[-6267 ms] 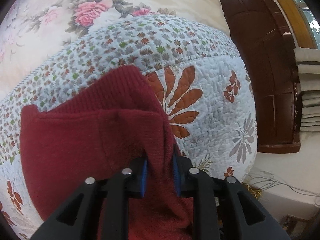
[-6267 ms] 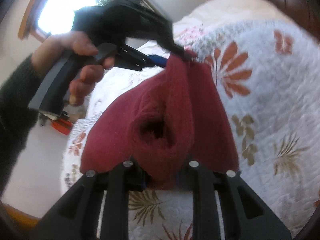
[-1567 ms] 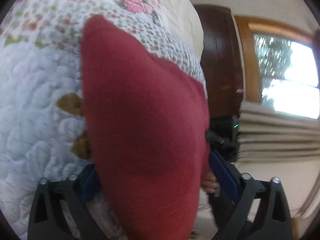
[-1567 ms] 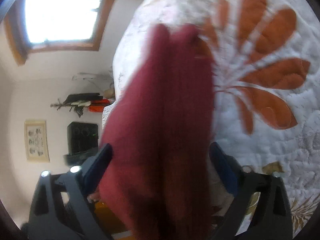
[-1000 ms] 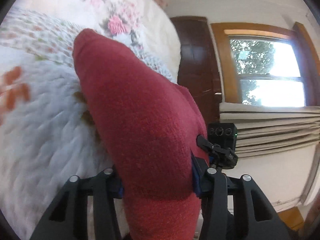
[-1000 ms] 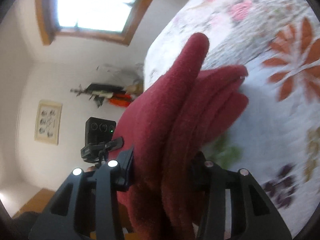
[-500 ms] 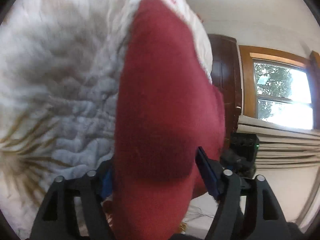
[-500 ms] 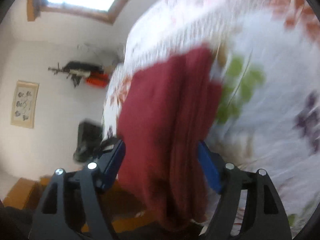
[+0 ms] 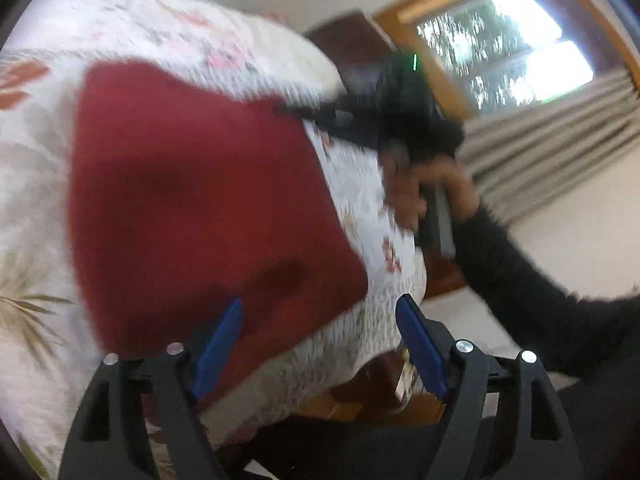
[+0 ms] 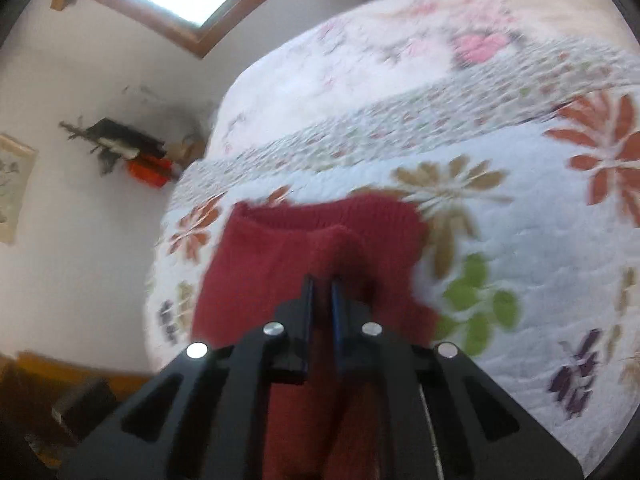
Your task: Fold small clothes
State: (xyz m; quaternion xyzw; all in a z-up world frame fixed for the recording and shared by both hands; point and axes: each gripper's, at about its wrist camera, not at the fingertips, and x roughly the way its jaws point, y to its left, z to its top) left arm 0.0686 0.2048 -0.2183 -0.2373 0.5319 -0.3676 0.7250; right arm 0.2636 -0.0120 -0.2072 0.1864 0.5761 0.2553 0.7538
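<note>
A dark red knitted garment (image 9: 192,200) lies folded on the flowered quilt (image 9: 32,184). My left gripper (image 9: 318,332) hangs open just short of its near edge, its blue pads (image 9: 218,340) wide apart with nothing held. In the right wrist view the red garment (image 10: 320,236) lies straight ahead, and my right gripper (image 10: 322,286) is shut on a raised fold of it. From the left wrist view, that right gripper (image 9: 296,111) reaches the garment's far corner, held by a hand (image 9: 424,188) in a black sleeve. Both views are blurred.
The quilt (image 10: 500,220) covers a wide bed, with its edge close on the near side. A dark wooden headboard (image 9: 352,40), a window (image 9: 512,48) and curtains (image 9: 552,136) lie beyond. A shelf with orange items (image 10: 132,156) hangs on the white wall.
The garment has come down flat onto the quilt. My right gripper's jaws have closed from wide apart onto a fold. My left gripper stays open and has drawn back from the cloth.
</note>
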